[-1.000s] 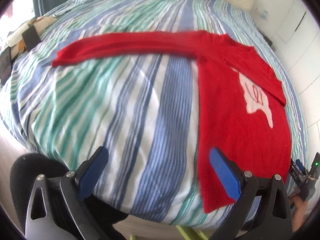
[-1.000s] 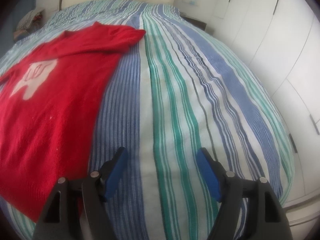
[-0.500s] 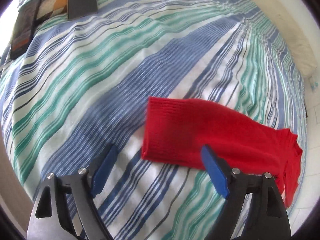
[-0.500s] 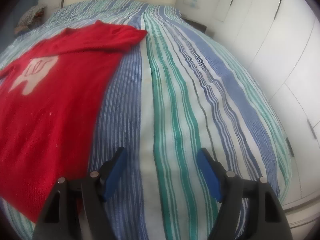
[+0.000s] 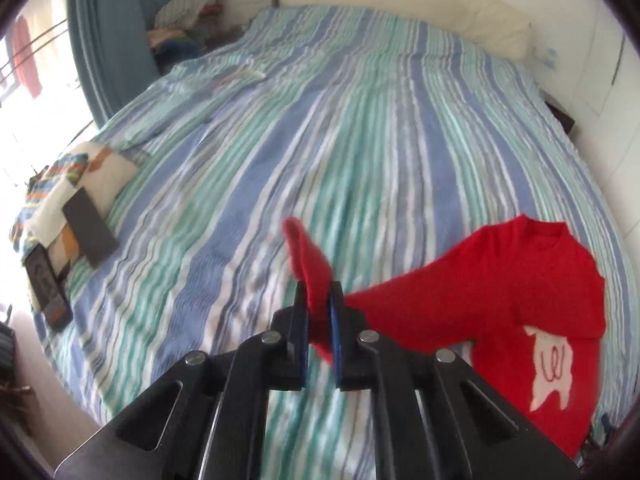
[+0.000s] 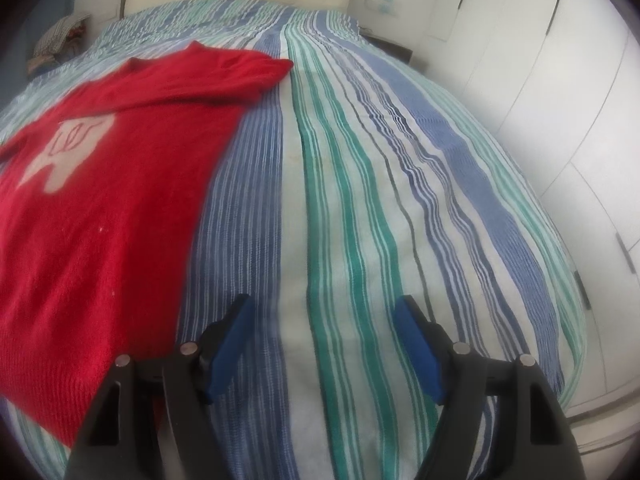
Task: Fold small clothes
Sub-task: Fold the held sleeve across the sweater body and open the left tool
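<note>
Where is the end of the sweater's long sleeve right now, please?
In the left wrist view, the sleeve end is pinched in the left gripper, lifted above the striped bedspread, left of the sweater.

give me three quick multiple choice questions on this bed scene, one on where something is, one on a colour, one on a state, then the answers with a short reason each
1. Where does the sweater lie?
A. on the striped bedspread
B. on the floor
C. in the wardrobe

2. What colour is the sweater?
A. green
B. red
C. yellow

3. What is the left claw doing?
A. hanging open over bare bedspread
B. gripping a phone
C. clamped on the sweater's sleeve

Answers:
1 A, its body lies flat on the stripes in the right wrist view.
2 B, red with a pale patch on the chest.
3 C, its jaws have just been closing and the sleeve end sits pinched between them; the right claw hangs open.
</note>
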Available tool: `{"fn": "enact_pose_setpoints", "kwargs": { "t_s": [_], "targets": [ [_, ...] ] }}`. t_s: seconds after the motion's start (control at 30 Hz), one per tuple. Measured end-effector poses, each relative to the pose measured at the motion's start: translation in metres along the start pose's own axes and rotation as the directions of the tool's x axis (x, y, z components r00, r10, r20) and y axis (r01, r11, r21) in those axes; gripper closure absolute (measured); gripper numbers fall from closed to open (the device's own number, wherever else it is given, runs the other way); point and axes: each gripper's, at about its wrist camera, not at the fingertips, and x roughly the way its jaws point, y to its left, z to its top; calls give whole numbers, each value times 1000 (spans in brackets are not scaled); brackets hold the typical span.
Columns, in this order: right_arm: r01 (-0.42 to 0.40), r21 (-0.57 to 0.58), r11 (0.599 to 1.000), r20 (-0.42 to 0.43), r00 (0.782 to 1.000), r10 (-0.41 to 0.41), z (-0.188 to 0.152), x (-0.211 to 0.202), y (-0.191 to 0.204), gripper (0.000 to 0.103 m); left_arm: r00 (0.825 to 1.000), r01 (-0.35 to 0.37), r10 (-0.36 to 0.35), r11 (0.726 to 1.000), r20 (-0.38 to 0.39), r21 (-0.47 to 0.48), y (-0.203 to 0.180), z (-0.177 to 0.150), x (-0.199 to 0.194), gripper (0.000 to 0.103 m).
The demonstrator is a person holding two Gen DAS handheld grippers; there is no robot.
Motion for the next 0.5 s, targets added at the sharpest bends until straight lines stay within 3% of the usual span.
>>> {"fn": "enact_pose_setpoints", "kwargs": {
  "t_s": [0.13,0.3,0.37,0.4,0.43,0.47,0.5],
  "targets": [
    [-14,14,1000,-2,1000,14,1,1,-2,31,977,200,-208,971,51,128,-112,37,-23,96],
    [-16,11,1000,5,1000,15,-1,0,-1,31,917,365,-398,872,37,327,-254,43,-34,95],
    [-15,9,1000,7,1000,15,-1,1,-1,30,902,411,-430,824,-42,391,-295,33,-25,74],
    [-15,8,1000,8,1000,15,-1,1,-1,30,908,404,-411,818,-74,409,-309,27,-17,62],
    [-16,9,1000,8,1000,16,-2,1,-1,30,920,380,-382,825,-83,418,-317,21,-10,37],
    [-18,11,1000,8,1000,18,-2,1,-1,30,929,358,-363,834,-70,421,-317,16,-4,28],
    [-21,13,1000,9,1000,21,-2,1,-2,30,933,346,-354,840,-61,418,-312,11,2,28]
  ]
}}
